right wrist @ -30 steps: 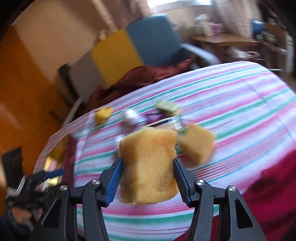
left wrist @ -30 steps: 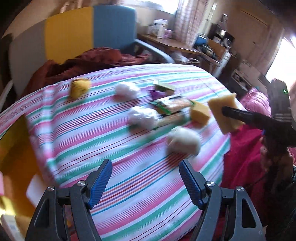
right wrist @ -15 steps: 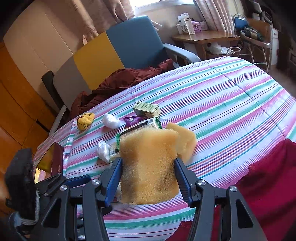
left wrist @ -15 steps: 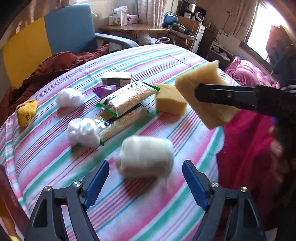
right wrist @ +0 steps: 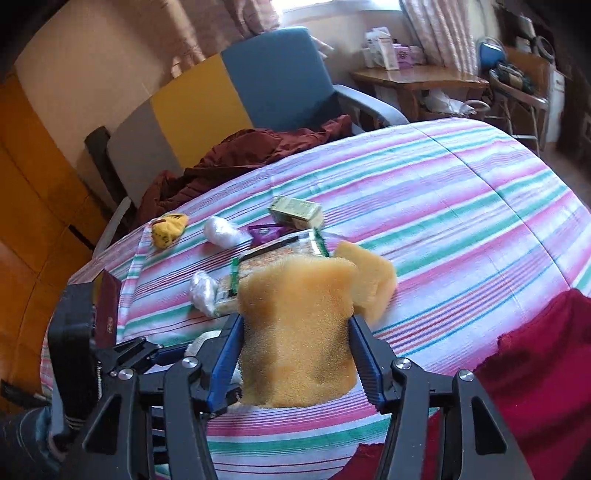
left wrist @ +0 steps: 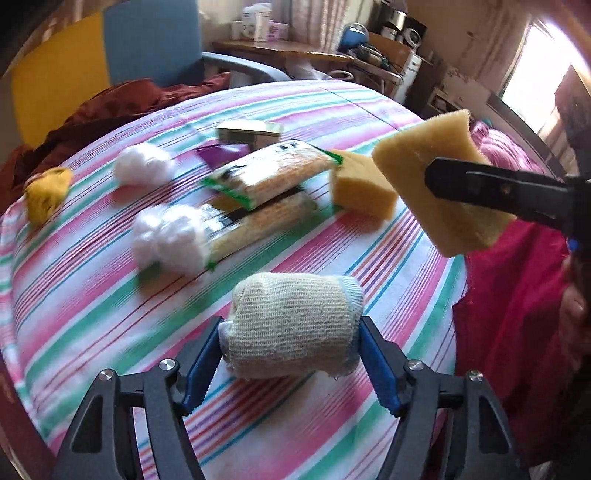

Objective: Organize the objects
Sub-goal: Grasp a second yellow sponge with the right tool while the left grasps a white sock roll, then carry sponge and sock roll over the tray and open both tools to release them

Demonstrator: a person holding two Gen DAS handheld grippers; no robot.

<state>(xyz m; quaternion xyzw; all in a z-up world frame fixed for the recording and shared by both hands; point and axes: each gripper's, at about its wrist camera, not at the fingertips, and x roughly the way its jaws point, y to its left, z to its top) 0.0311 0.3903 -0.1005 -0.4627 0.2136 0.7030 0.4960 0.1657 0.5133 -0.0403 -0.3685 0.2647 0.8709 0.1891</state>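
Both grippers were closed on loads: the left gripper (left wrist: 290,345) clamped a bandage roll (left wrist: 291,325), the right gripper (right wrist: 295,350) squeezed a yellow sponge (right wrist: 297,332) above the striped worktop (right wrist: 443,221).

A lived-in home room. A striped cloth (right wrist: 461,206) covers the tabletop, an armchair (right wrist: 280,81) in blue, yellow and grey stands behind it with a dark red garment (right wrist: 258,147) thrown over the seat, and curtains (right wrist: 436,33) hang by a wooden side table (right wrist: 417,79) cluttered with boxes and household odds.
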